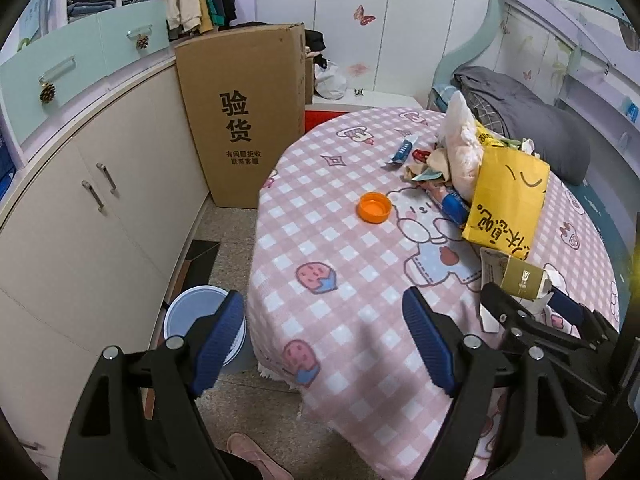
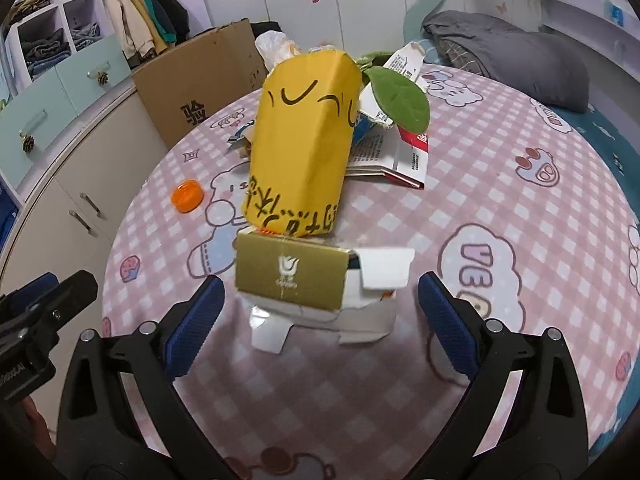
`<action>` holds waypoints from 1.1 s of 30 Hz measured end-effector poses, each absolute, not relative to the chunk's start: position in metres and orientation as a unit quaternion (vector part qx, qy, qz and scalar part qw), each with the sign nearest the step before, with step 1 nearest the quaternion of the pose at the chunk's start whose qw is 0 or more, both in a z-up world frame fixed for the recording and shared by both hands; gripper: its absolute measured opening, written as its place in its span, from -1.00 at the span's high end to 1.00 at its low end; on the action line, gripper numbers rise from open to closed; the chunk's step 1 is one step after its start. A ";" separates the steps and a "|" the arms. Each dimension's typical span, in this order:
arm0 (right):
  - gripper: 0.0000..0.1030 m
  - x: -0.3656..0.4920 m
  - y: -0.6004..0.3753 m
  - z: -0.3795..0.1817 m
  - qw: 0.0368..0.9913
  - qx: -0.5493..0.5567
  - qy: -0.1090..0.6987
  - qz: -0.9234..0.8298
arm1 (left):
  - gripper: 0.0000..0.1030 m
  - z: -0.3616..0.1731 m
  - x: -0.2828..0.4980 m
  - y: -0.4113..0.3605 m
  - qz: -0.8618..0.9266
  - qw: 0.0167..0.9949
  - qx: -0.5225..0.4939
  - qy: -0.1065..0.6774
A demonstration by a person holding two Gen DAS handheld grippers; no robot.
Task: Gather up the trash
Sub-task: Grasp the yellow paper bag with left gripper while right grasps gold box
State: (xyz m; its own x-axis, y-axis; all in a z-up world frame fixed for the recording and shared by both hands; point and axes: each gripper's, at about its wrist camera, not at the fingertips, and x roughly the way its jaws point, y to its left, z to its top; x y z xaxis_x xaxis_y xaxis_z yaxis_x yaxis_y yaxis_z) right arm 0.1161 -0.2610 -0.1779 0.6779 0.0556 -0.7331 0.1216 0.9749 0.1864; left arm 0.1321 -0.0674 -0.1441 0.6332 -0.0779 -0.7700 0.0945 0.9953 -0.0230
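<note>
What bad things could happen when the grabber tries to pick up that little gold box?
The torn gold box sits between the open right fingers, so a squeeze may crush it. It lies right against the tall yellow bag, which might tip over if nudged. The bucket is on the floor below the table edge, so dropped trash could miss it.

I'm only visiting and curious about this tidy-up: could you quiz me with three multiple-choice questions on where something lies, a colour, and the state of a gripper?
1. Where is the orange cap?
A. on the checked cloth
B. in the bucket
C. on the floor

2. What colour is the paper bag?
A. red
B. yellow
C. green

3. How is the right gripper?
A. clamped on a bottle
B. shut and empty
C. open around the gold carton

Answers: 1 A, it lies on the cloth alone; 2 B, yellow with black marks; 3 C, both pads stand clear of the carton.
</note>
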 end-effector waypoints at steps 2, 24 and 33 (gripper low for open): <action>-0.32 0.115 -0.268 -0.178 0.909 0.109 0.401 -0.014 | -0.55 -0.144 0.134 -0.075 -0.056 0.903 0.011 0.425; -0.31 0.090 -0.395 -0.169 0.908 0.172 0.372 -0.083 | -0.57 -0.153 0.154 -0.219 -0.188 0.883 0.004 0.430; -0.31 0.103 -0.395 -0.174 0.907 0.170 0.381 -0.048 | -0.62 -0.171 0.179 -0.236 -0.184 0.879 -0.016 0.439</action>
State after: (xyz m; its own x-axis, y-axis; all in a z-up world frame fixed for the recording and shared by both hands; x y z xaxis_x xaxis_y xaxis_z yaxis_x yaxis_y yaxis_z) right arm 0.1029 -0.3954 -0.1740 0.7047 0.0423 -0.7083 0.2166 0.9378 0.2715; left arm 0.1789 -0.2359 -0.1709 0.5473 -0.3371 -0.7660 0.3093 0.9320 -0.1892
